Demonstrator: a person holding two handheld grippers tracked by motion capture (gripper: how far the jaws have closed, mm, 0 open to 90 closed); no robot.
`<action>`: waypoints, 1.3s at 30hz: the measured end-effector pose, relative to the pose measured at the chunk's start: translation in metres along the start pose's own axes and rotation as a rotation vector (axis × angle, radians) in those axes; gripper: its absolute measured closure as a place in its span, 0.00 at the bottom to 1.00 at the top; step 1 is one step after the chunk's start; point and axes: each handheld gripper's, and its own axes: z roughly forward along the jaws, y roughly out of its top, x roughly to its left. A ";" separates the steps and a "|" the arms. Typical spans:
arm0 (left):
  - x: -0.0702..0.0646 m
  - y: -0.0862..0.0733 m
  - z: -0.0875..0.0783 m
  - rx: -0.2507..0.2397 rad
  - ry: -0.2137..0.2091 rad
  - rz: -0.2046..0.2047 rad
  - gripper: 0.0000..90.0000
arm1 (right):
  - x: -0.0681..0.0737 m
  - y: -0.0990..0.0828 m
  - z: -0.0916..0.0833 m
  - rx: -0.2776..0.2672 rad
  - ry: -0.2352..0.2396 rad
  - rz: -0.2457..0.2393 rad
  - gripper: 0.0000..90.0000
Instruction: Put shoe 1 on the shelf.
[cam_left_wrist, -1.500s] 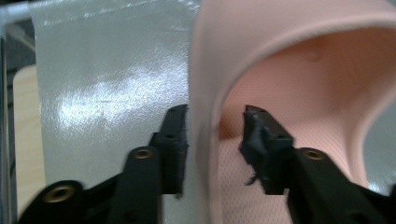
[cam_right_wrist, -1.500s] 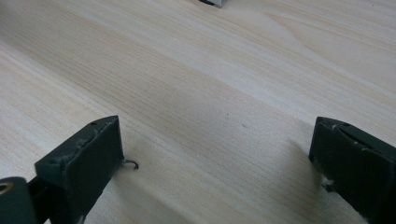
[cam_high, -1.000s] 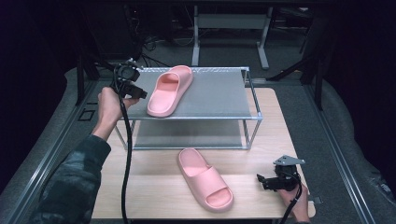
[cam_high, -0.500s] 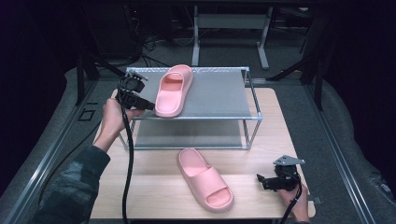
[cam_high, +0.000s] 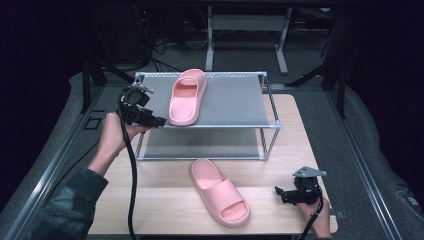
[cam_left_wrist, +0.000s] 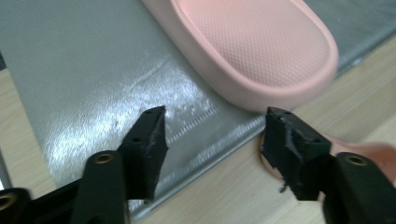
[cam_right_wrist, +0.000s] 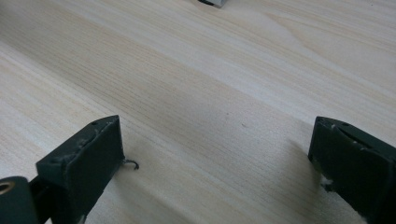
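Observation:
A pink slipper (cam_high: 186, 97) lies on the top shelf of a metal rack (cam_high: 235, 102), its heel at the shelf's front edge. My left gripper (cam_high: 152, 120) sits just left of that heel. Its jaws have just been opening, and in the left gripper view (cam_left_wrist: 212, 135) they stand apart with the slipper's heel (cam_left_wrist: 261, 51) just beyond them, untouched. A second pink slipper (cam_high: 220, 192) rests on the wooden table in front of the rack. My right gripper (cam_high: 281, 193) hovers low over the table at the front right, open with nothing between its jaws (cam_right_wrist: 215, 149).
The rack has a lower shelf (cam_high: 200, 145) under the top one. The wooden table (cam_high: 165, 210) ends close to the front and right of the right hand. A black cable (cam_high: 131, 170) hangs from the left gripper. Dark floor and frame legs lie behind.
The left hand has come nearer along the rack's left edge. The shelf slipper has swung straighter. The left jaws, closed on its heel before, now stand apart from it. The right hand stayed still.

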 end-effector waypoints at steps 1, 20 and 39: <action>-0.001 -0.003 -0.003 -0.006 -0.007 0.001 0.39 | 0.000 0.000 0.000 0.000 0.000 0.000 0.03; -0.004 -0.158 0.024 0.028 0.068 -0.025 0.15 | 0.000 0.000 0.000 -0.012 0.001 0.003 0.06; -0.001 -0.232 0.097 0.033 0.093 -0.144 0.04 | 0.028 0.014 -0.028 0.031 0.061 0.016 0.13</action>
